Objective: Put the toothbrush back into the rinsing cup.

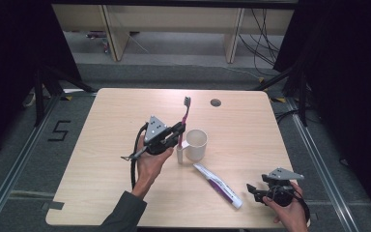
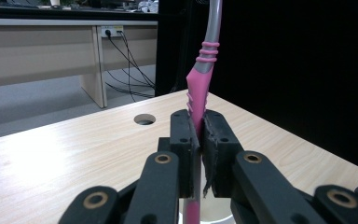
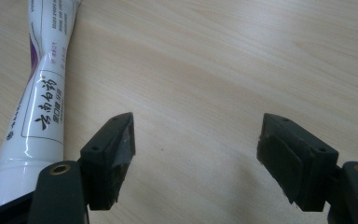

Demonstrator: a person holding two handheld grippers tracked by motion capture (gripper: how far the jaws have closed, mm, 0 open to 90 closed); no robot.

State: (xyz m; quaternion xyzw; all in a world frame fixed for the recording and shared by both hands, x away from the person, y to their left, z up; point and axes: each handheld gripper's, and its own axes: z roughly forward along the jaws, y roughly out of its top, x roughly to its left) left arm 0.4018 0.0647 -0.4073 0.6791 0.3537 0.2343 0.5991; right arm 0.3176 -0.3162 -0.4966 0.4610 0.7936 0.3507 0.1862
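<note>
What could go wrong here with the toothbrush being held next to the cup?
1. The left gripper clamps the toothbrush low on its handle, so the long upright end could swing or slip as it moves.
2. The cup stands right beside the brush; a sideways nudge might tip it.
3. The toothpaste tube lies just left of the open right gripper, which could bump it and roll it toward the table edge.

We see a pale wooden worktop (image 1: 101, 159) with a round cable hole (image 1: 215, 102) near its far edge. On it stand a cream cup (image 1: 196, 144) and, near it, a lying toothpaste tube (image 1: 218, 185).
</note>
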